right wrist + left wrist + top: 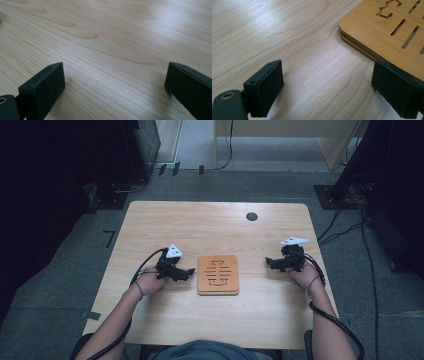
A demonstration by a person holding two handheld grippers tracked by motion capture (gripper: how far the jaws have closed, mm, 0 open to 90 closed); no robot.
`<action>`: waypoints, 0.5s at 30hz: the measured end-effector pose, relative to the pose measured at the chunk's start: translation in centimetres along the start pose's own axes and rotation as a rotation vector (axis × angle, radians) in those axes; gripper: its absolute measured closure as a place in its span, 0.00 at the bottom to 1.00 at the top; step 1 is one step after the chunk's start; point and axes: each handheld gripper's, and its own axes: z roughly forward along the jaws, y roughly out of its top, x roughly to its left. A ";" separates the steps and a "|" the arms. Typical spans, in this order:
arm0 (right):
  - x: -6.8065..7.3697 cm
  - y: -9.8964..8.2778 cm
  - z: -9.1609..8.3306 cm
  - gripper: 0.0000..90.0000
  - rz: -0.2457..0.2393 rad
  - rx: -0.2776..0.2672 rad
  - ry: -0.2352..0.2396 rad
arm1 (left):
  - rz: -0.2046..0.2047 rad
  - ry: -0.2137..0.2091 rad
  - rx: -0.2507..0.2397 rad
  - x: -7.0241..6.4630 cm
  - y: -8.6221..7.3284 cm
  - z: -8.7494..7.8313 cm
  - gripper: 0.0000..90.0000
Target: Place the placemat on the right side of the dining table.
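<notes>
Person: a grey-clad torso is seen at the bottom edge of the high view, with both forearms reaching forward over the pale wood-grain bench (215, 320).
Left hand: the left hand (149, 282) is rested on the bench, wrapped around the black left tongs (186, 272), from which a black cable is looped back along the arm.
Left tongs: the jaws are spread wide with nothing held between them; in the left gripper view (325, 88) bare bench is seen in the gap, and the corner of the board lies just past one jaw.
Right hand: the right hand (303, 275) is placed on the bench, gripping the black right tongs (269, 263).
Right tongs: the jaws are parted wide and nothing is gripped; bare wood grain is seen between them in the right gripper view (113, 86).
Board: a flat orange-brown rectangular wooden board with cut-out slots (218, 274) is laid on the bench between the two tongs, nearer the left pair.
Far bench: a small round dark hole (252, 216) is set near the far edge.
Floor beyond: grey carpet, black cables and light wooden furniture are seen.
</notes>
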 end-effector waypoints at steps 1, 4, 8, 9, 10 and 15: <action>0.0 0.0 0.0 0.03 0.000 0.000 0.000 | 0.000 0.000 0.000 0.0 0.0 0.0 0.11; 0.0 0.0 0.0 0.02 0.001 0.001 0.000 | 0.000 0.000 0.000 0.0 0.0 0.0 0.11; 0.1 0.1 0.1 0.01 0.006 0.006 -0.002 | 0.000 0.000 0.000 0.0 0.0 0.0 0.11; 0.2 0.1 0.1 0.00 0.005 0.008 -0.002 | 0.000 0.000 0.000 0.0 0.0 0.0 0.11; 0.2 0.1 0.2 0.00 0.006 0.010 -0.005 | 0.000 0.000 0.000 0.0 0.0 0.0 0.11; 0.2 0.2 0.3 0.00 0.012 0.009 -0.013 | 0.000 0.000 0.000 0.0 0.0 0.0 0.11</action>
